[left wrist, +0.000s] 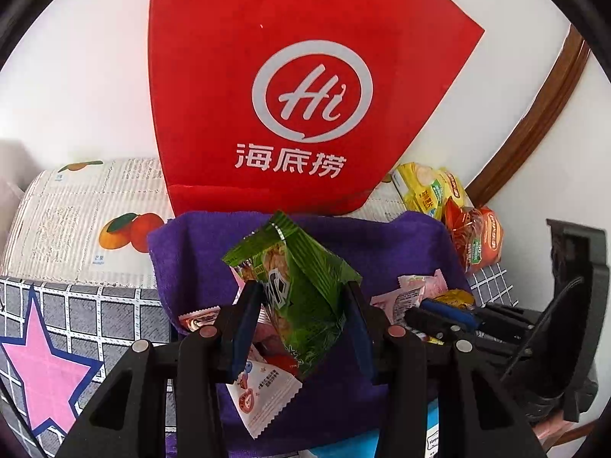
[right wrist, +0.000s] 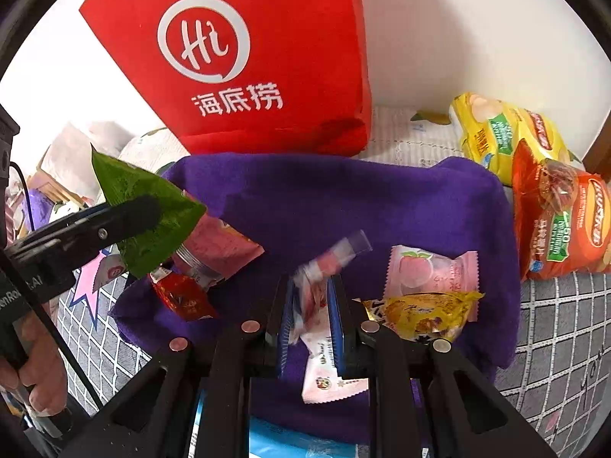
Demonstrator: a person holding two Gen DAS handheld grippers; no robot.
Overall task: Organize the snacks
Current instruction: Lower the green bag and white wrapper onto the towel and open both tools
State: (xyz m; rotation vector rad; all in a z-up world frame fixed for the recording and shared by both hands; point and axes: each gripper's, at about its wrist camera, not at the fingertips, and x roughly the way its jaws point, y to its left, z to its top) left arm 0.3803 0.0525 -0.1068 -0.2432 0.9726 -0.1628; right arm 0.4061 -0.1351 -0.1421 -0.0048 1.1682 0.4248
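Both tongs were loaded above the purple towel (right wrist: 343, 206): left tongs (left wrist: 301, 305) clamped the green packet (left wrist: 301, 286), right tongs (right wrist: 311, 305) pinched a pink-white sachet (right wrist: 324, 286); likely bound for the red bag (left wrist: 275, 76)

This looks like a home. A patterned cloth with grey checks and a pink star (left wrist: 42, 366) covers the surface beside a fruit-printed sheet (left wrist: 95, 221), against a plain white wall (right wrist: 458, 30) with dark wooden trim (left wrist: 542, 114). A red Haidilao bag (left wrist: 290, 87) stands there, with a purple towel (right wrist: 343, 206) in front of it.
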